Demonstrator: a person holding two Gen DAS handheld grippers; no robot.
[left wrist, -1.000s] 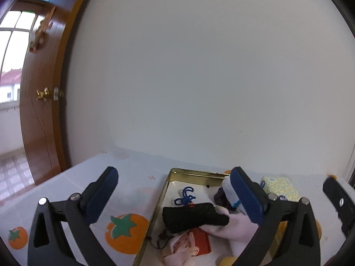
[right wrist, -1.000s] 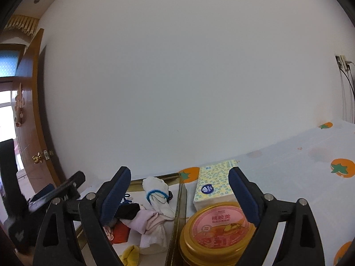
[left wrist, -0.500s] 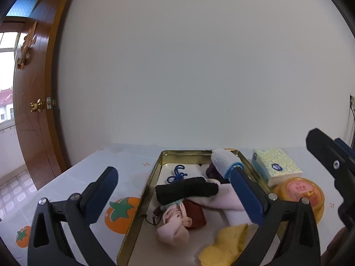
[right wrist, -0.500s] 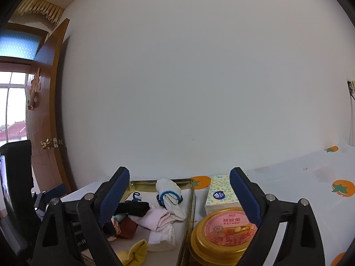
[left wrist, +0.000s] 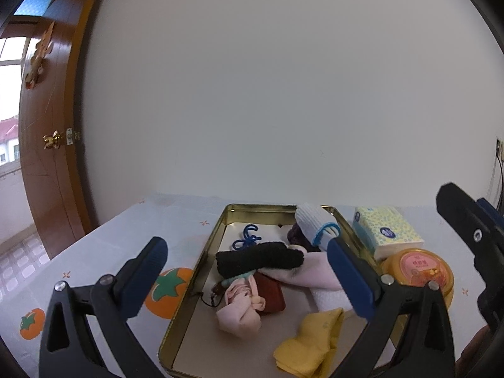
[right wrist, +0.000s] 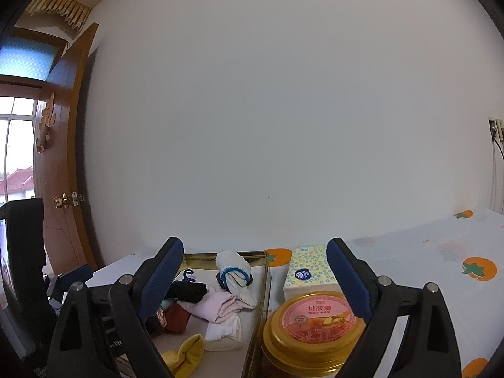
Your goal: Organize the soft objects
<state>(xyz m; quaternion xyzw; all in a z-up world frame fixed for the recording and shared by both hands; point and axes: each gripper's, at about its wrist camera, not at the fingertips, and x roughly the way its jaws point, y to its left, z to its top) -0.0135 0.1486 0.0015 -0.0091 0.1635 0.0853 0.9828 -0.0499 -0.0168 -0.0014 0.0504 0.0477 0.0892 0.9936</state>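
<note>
Left wrist view: the left gripper (left wrist: 244, 271), jaws wide and empty, frames the gold tray (left wrist: 192, 286) at lower centre, where the black rolled cloth (left wrist: 260, 260) lies crosswise between the fingertips. The right gripper (right wrist: 255, 271), equally wide, is centred on the tray's right rim beside the yellow tin (right wrist: 312, 330), so the left appears better placed.

Gold tray (left wrist: 201, 261) — yellow sock (left wrist: 310, 340).

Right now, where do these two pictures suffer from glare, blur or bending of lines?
Left wrist view: window overexposed, door bowed by fisheye, tray sharp. Right wrist view: window also blown out, black corners vignetted, golden tin in focus.
</note>
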